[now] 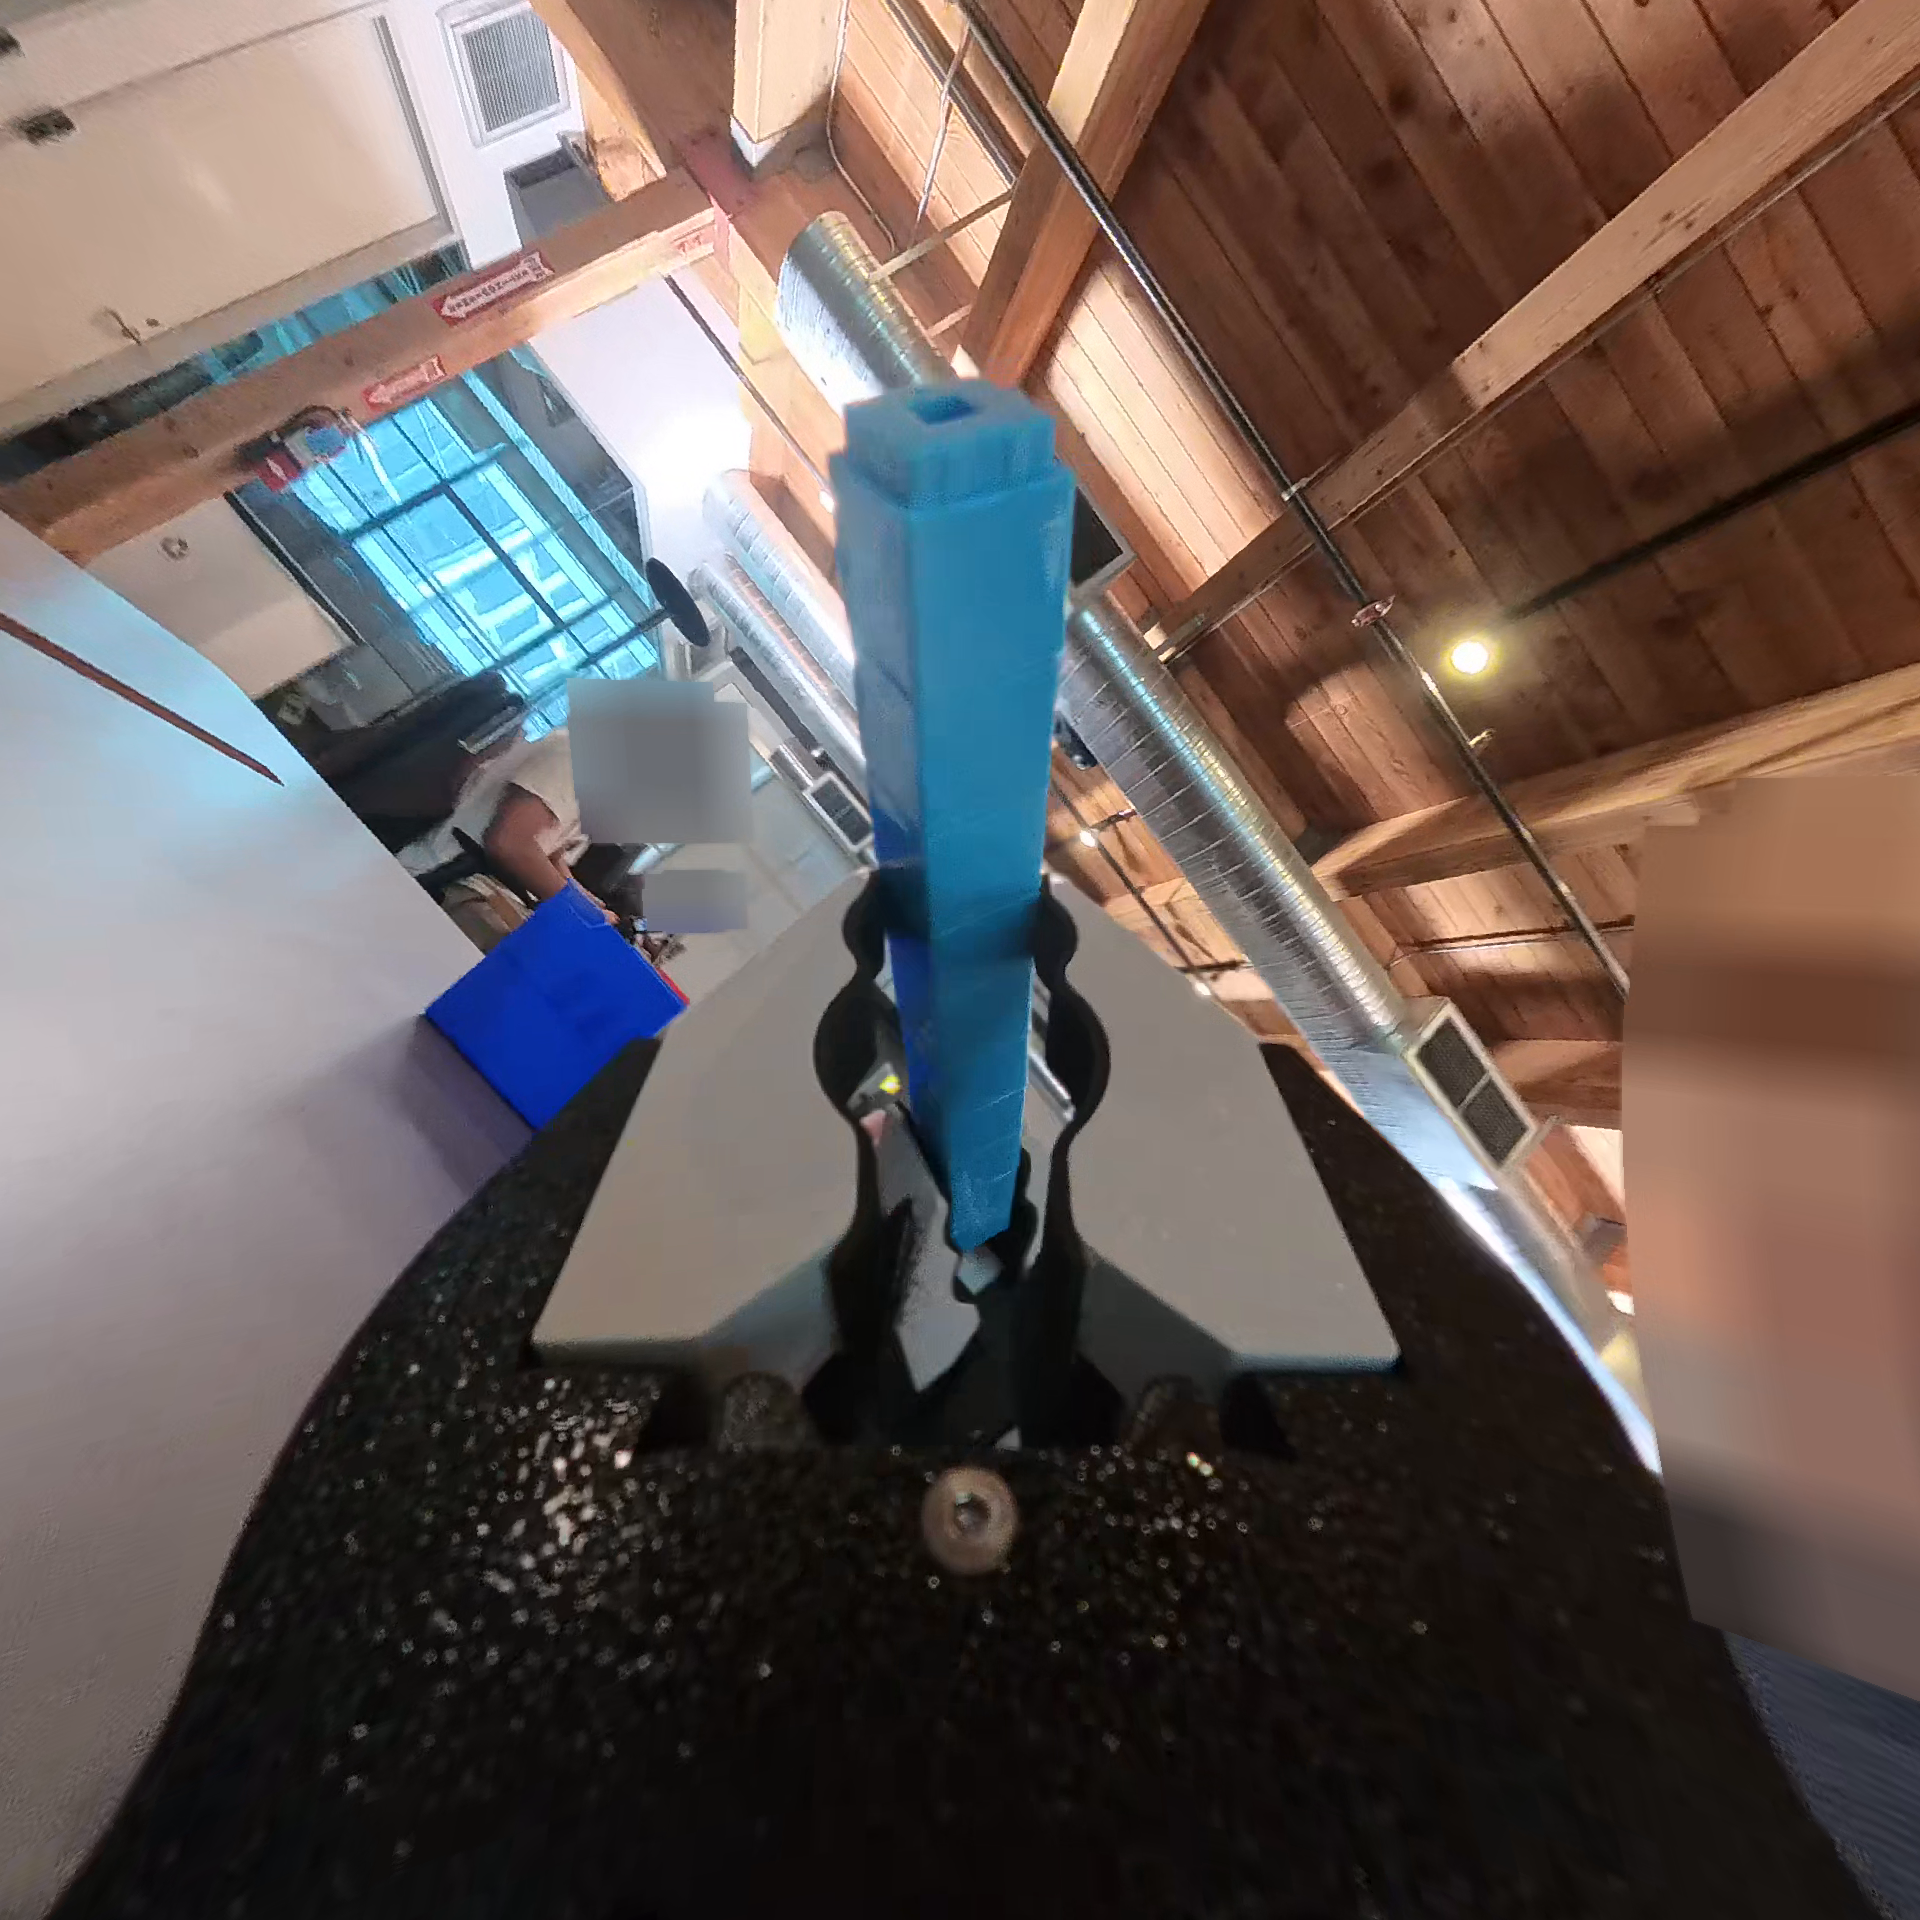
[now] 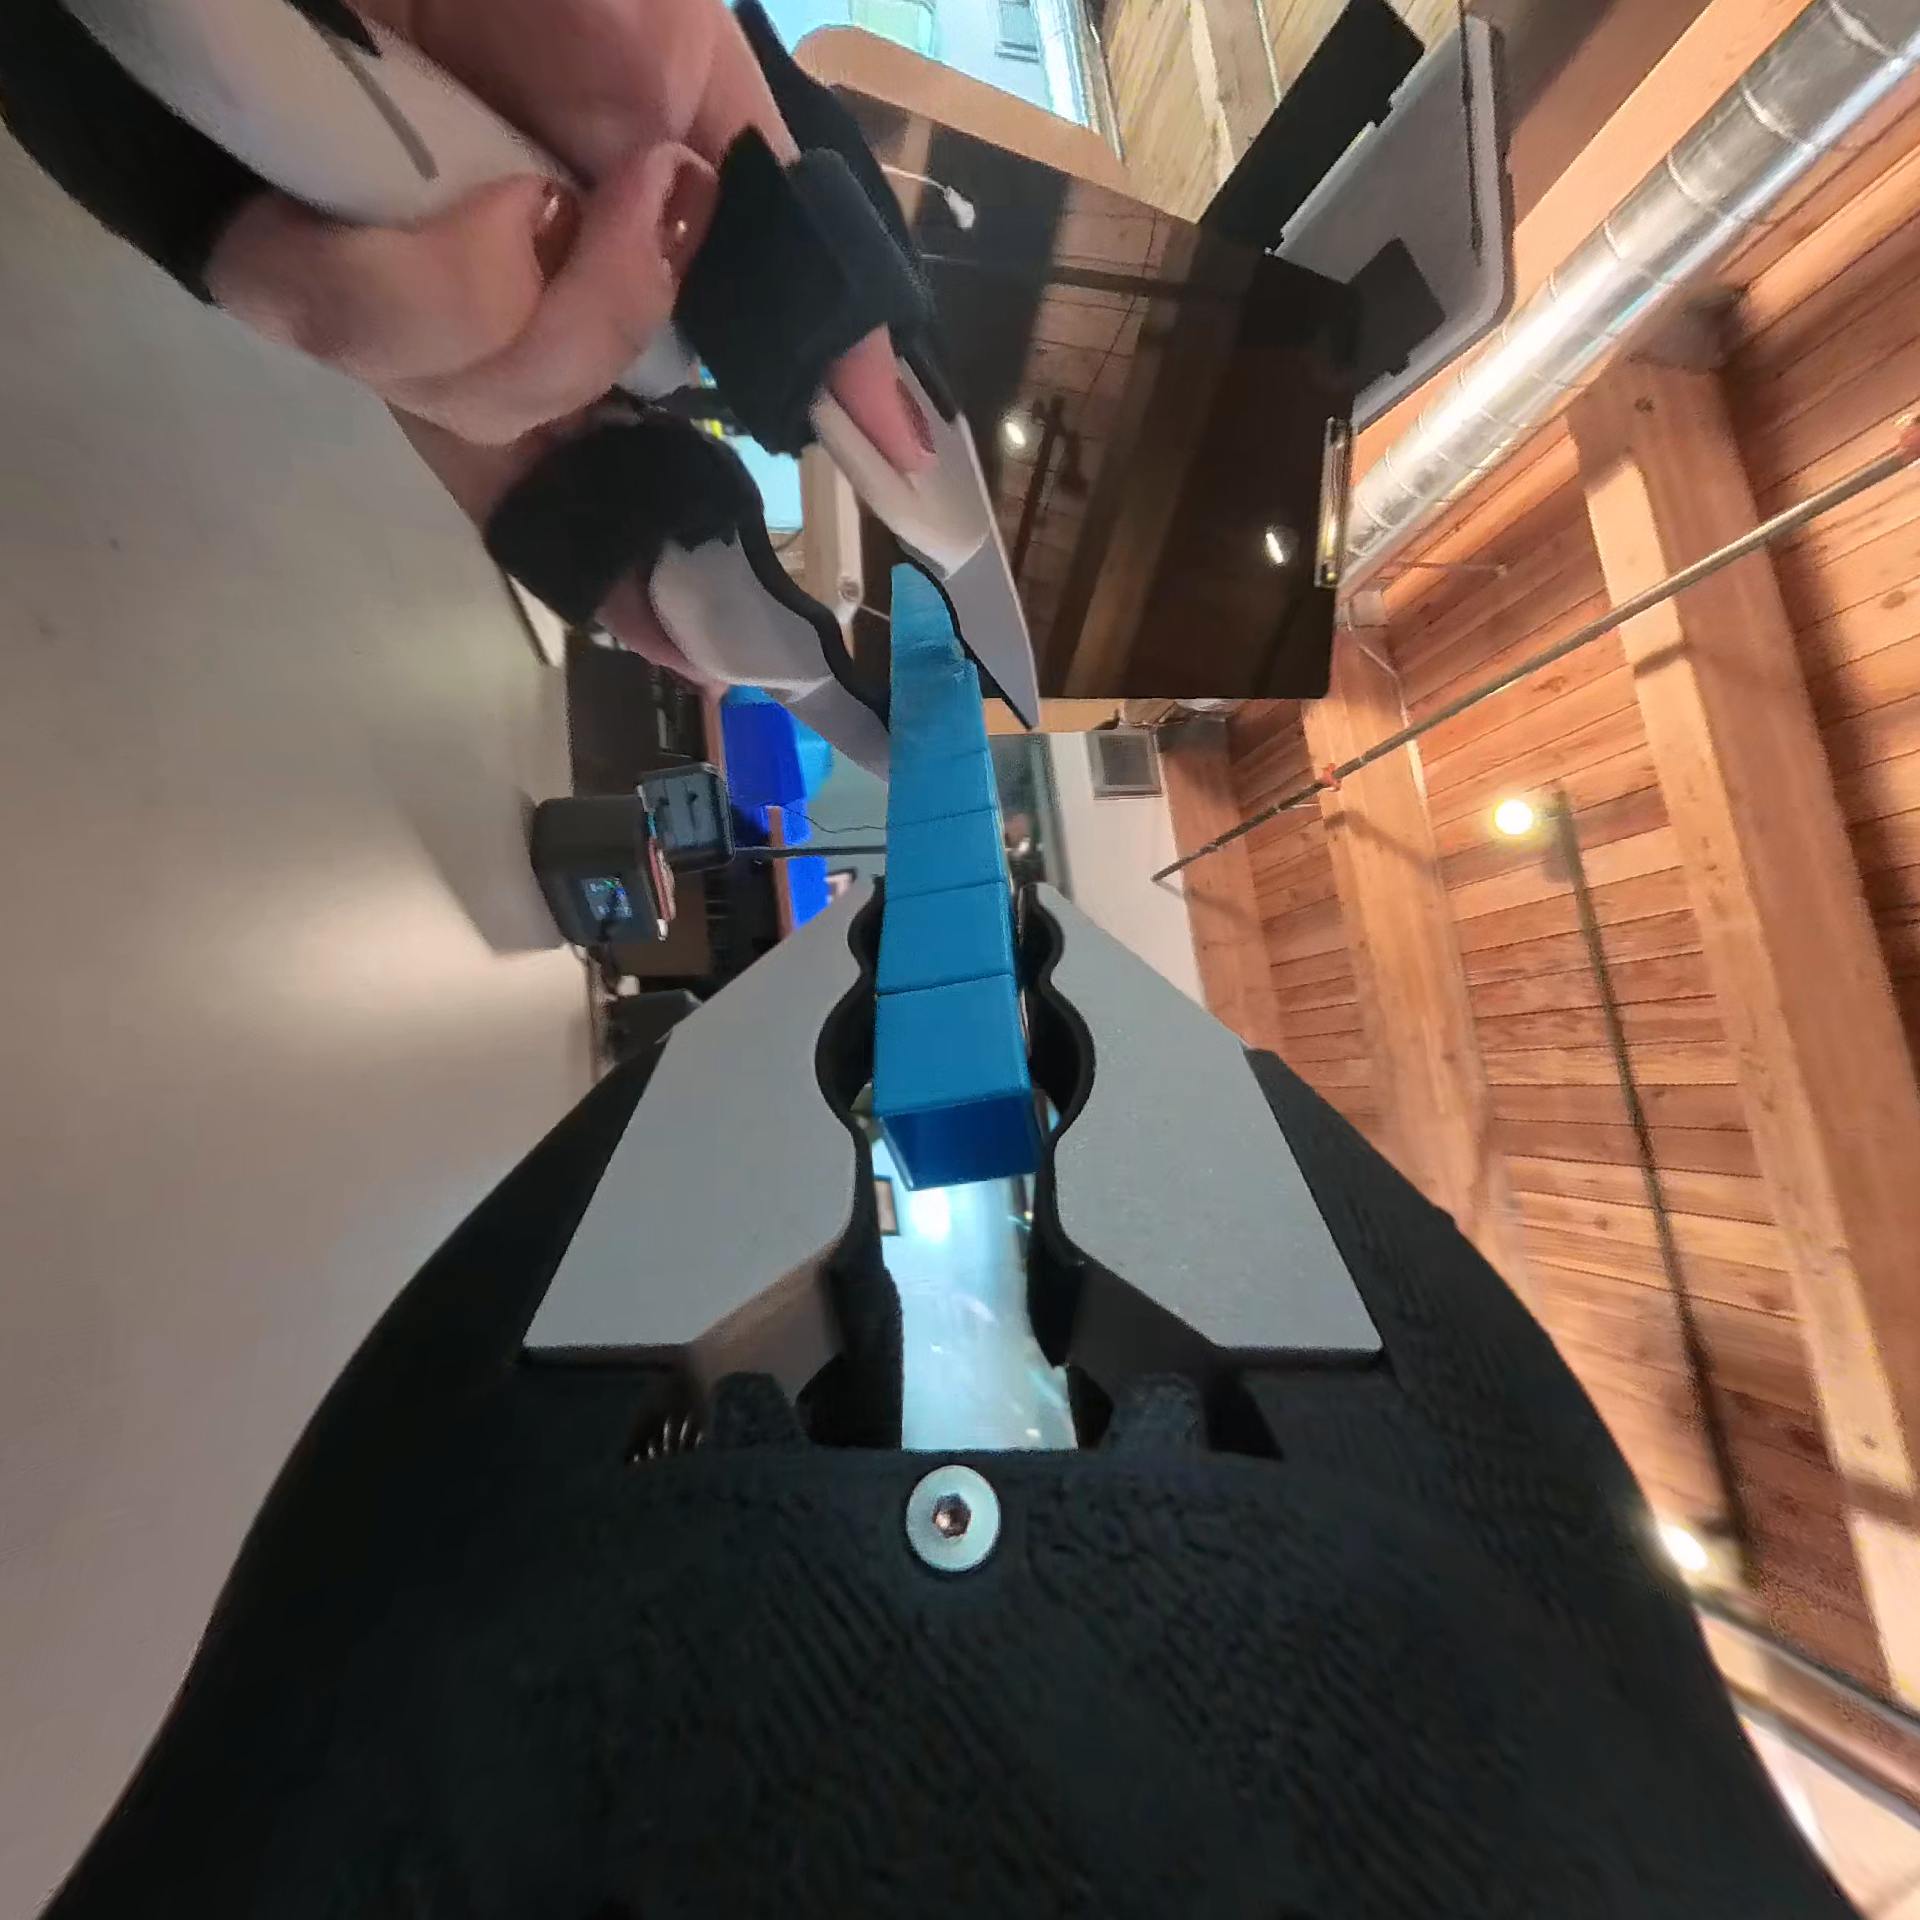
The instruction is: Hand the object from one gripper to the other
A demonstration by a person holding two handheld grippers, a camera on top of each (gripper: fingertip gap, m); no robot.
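The blue bar [image 2: 951, 956] runs lengthwise between the 2 grippers, held in the air with nothing under it. The right gripper [image 2: 948, 940] is clenched on the near end, fingers pressing both sides. The left gripper [image 2: 914, 665] grasps the far end, its own view showing the bar [image 1: 956, 831] clamped in its fingers [image 1: 1143, 1091]. Either could let go next.
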